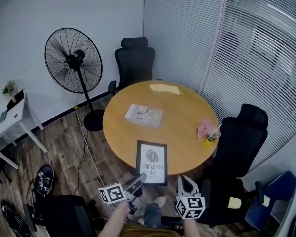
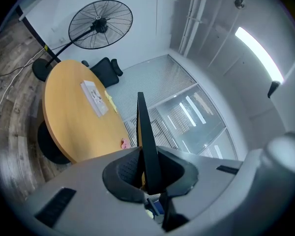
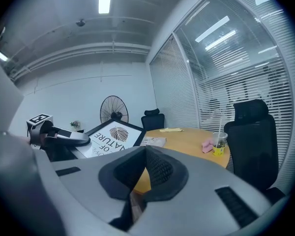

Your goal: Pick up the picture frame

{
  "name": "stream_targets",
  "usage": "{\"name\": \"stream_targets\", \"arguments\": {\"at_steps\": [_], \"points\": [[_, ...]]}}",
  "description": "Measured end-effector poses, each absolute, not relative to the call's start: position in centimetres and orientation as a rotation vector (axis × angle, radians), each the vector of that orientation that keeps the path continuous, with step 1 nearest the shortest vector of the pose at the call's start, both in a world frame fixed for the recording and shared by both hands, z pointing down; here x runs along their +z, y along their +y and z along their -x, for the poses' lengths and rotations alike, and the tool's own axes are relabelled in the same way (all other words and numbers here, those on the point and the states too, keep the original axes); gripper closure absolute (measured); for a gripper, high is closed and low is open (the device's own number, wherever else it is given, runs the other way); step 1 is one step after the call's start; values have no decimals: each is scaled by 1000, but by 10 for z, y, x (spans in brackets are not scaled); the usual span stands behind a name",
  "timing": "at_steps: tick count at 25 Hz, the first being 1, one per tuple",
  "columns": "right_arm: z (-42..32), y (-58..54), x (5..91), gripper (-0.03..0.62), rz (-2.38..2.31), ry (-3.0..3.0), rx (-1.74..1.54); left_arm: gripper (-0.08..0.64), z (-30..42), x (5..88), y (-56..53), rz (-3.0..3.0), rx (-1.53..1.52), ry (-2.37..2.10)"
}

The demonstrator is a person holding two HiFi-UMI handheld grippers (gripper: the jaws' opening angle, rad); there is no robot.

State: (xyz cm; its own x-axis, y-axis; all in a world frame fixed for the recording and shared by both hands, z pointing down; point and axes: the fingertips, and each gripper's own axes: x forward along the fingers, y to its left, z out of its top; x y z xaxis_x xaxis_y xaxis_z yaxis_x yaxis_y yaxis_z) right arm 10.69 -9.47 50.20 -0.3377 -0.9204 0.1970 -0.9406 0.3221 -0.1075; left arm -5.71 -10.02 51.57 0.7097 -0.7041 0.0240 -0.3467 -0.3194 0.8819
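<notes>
The picture frame (image 1: 152, 162) is black-edged with a white print of a fingerprint-like mark and the words "OF NATURE". It hangs over the near edge of the round wooden table (image 1: 187, 117). My left gripper (image 1: 138, 179) is shut on its lower left corner. In the left gripper view the frame (image 2: 146, 132) stands edge-on as a thin black strip clamped between the jaws (image 2: 148, 181). My right gripper (image 1: 184, 181) is just right of the frame, shut and empty. The right gripper view shows its jaws (image 3: 145, 154) together, with the frame (image 3: 113, 136) off to the left.
On the table lie a booklet (image 1: 144, 114), a yellow cloth (image 1: 165, 89), and a pink thing beside a cup with a straw (image 1: 209, 132). Black office chairs (image 1: 134, 58) (image 1: 241, 137) ring the table. A standing fan (image 1: 73, 58) and a white side table (image 1: 12, 115) are at the left.
</notes>
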Motion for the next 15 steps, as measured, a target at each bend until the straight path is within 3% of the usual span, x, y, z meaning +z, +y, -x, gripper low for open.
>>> {"name": "stream_targets", "arguments": {"at_steps": [15], "points": [[-108,-93,506,580,-1743,-2466,310,497,52,510,-102,-1948,-483,-773]]}}
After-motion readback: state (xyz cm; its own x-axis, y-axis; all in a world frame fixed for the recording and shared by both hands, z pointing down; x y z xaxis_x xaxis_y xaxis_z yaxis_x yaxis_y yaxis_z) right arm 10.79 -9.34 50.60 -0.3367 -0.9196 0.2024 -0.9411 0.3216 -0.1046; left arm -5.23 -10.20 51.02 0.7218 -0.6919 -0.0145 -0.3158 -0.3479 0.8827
